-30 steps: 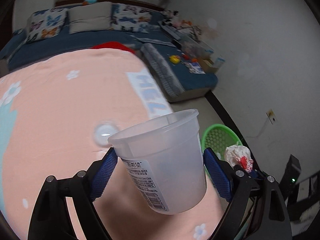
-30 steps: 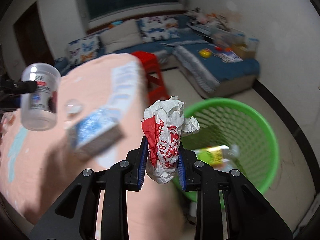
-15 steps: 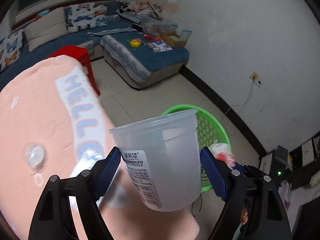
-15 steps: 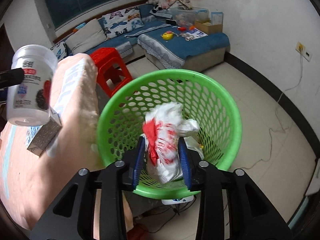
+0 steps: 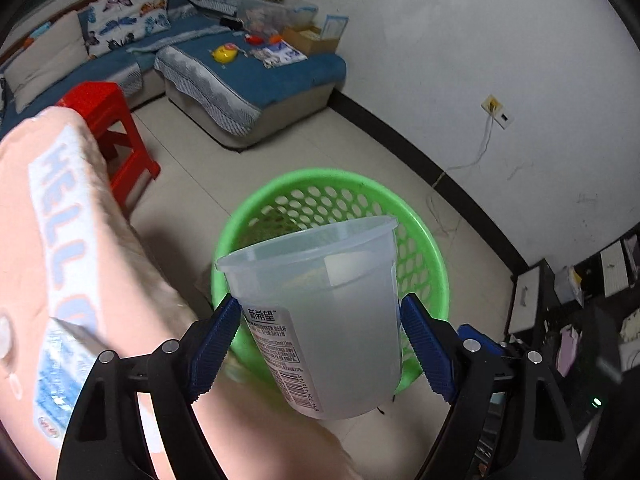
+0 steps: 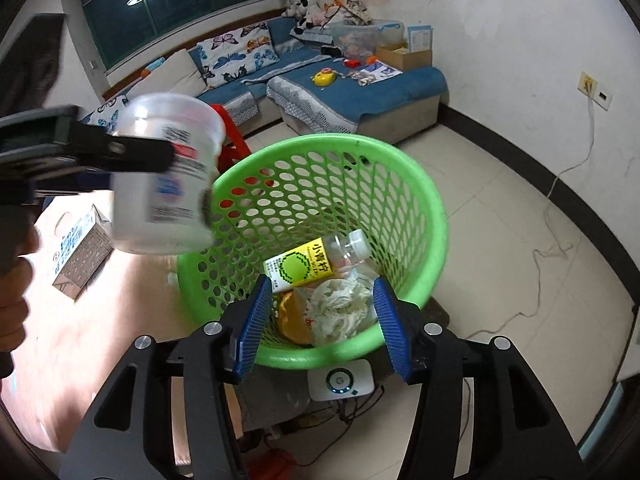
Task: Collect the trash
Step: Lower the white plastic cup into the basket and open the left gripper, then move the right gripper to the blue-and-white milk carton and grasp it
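One cup in hand: translucent white plastic cup (image 5: 320, 316) with a printed barcode label, rim up and tilted, hanging over the near rim of the round green perforated plastic basket (image 5: 428, 248).
Left gripper (image 5: 320, 340): blue ribbed pads pressed on the cup's lower sides, clamped across its width.
Handling: looks light, thin-walled and empty; I'd judge it springy and smooth, so a squeeze low on the body, where it is taken now, suits it better than the flimsy rim.
Right gripper (image 6: 324, 320): jaws opening above the basket, nothing between the pads.
Basket contents: crumpled white paper wad (image 6: 340, 312) beside a clear bottle with a yellow-green label (image 6: 316, 260), both on the bottom.
Left on the table: blue-and-white carton (image 6: 78, 256) near the edge of the table under its pink cloth (image 6: 100, 340), beside the basket.
Judgement: cup looks ready to drop.
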